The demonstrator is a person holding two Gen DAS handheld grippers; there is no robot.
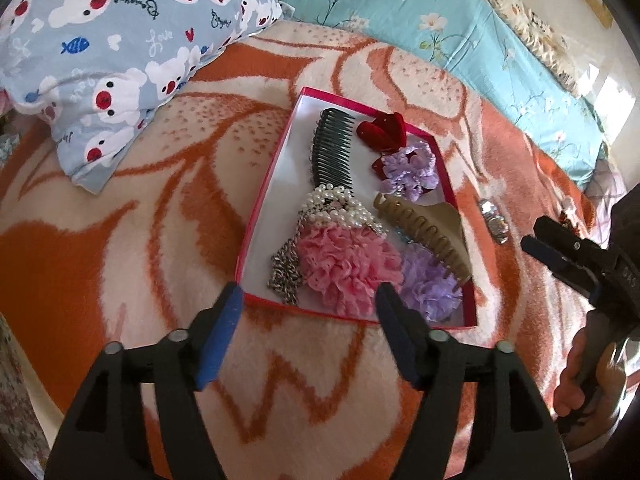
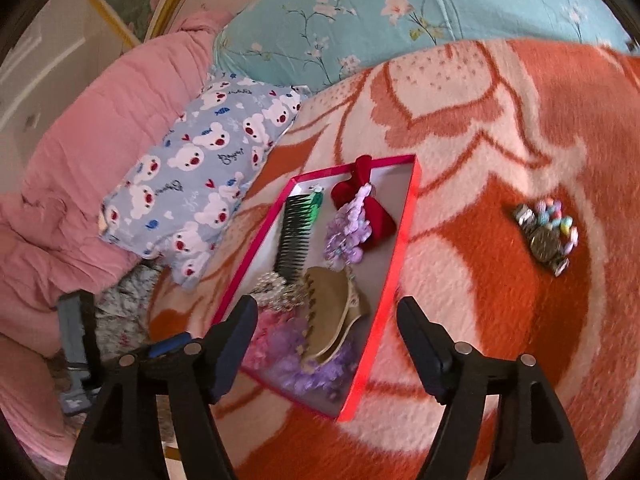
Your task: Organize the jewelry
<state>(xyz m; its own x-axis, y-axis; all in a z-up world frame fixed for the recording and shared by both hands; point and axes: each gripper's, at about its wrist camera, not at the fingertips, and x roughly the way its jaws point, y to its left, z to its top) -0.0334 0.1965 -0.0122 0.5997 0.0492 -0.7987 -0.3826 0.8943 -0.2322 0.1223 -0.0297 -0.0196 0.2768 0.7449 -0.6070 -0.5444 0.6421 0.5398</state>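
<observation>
A shallow pink-rimmed box lies on the orange and cream blanket. It holds a dark comb, a red bow, lilac scrunchies, a pearl string, a tan claw clip, a pink scrunchie and a metal chain. A watch with a pastel bead bracelet lies on the blanket right of the box; it also shows in the left wrist view. My left gripper is open and empty at the box's near edge. My right gripper is open and empty over the box's near right corner.
A blue bear-print pillow lies left of the box. A teal floral quilt runs behind. A pink quilt lies at the far left. The right gripper and hand show at the right edge.
</observation>
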